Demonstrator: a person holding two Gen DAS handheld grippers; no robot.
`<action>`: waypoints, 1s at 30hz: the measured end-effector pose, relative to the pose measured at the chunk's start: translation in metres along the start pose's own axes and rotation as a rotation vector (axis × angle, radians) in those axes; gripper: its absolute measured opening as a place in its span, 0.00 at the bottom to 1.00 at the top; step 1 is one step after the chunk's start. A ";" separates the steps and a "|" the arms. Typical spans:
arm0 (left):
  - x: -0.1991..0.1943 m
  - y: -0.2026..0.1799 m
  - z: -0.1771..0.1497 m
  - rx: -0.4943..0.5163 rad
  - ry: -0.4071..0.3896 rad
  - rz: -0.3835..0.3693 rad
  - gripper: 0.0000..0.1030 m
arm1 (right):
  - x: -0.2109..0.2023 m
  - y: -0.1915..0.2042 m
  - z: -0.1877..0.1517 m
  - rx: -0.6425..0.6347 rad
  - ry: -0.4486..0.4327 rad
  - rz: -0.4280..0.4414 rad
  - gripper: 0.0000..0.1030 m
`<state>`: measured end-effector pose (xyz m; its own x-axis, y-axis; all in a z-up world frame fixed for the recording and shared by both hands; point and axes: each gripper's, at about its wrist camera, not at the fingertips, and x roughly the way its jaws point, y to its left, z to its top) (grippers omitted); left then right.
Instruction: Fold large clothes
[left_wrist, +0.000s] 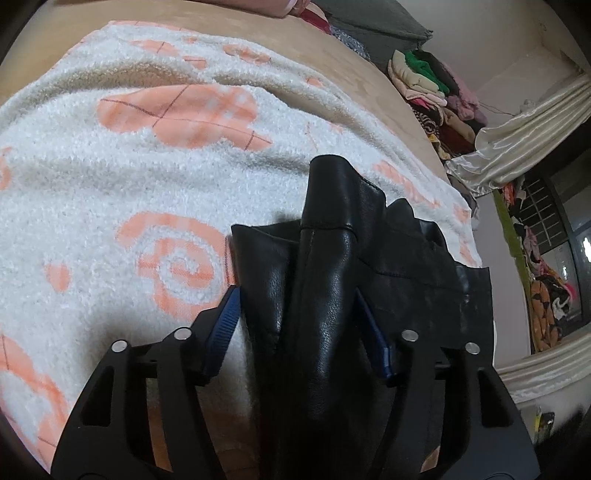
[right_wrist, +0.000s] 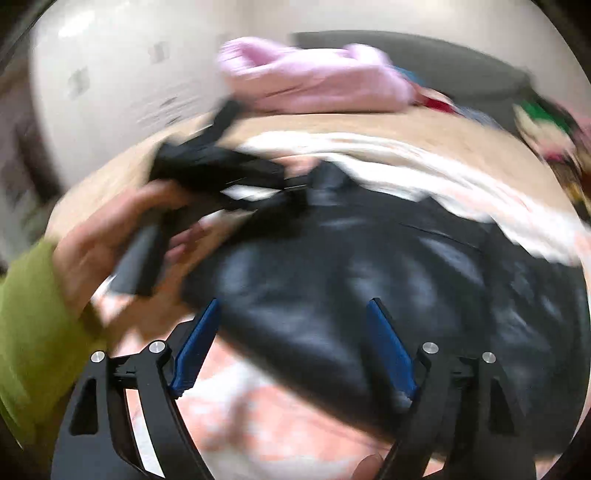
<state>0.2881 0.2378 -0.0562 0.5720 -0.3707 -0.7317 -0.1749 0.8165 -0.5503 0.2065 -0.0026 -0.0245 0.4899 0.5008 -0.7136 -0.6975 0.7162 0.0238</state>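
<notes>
Jacket (left_wrist: 325, 295) on blanket (left_wrist: 110, 166) on bed (left_wrist: 369, 85), clothes pile (left_wrist: 432, 85) behind

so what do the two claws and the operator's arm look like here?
Both match: the left claw and right claw have black, cut-out linkage arms with silver round pivot pins and blue ribbed finger pads. No cables or markings visible. The person's left arm wears an olive-green sleeve.

1. One black leather garment (left_wrist: 325, 295).
2. One white fleece blanket (left_wrist: 110, 177) with orange patches.
3. One pink garment (right_wrist: 314, 81) at the bed's far edge.
4. Two grippers: left gripper (left_wrist: 295, 295), right gripper (right_wrist: 295, 306).
</notes>
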 end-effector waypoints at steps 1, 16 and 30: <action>0.000 0.001 0.000 -0.005 0.006 -0.007 0.55 | 0.005 0.011 0.000 -0.040 0.010 -0.010 0.84; 0.005 0.021 0.000 -0.072 0.025 -0.097 0.62 | 0.081 0.074 -0.007 -0.410 0.032 -0.348 0.72; -0.006 0.000 -0.008 -0.065 -0.012 -0.128 0.37 | 0.029 0.063 0.010 -0.299 -0.102 -0.284 0.23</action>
<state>0.2782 0.2361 -0.0552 0.6023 -0.4641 -0.6495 -0.1511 0.7326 -0.6637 0.1818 0.0620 -0.0371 0.7228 0.3604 -0.5896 -0.6414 0.6673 -0.3785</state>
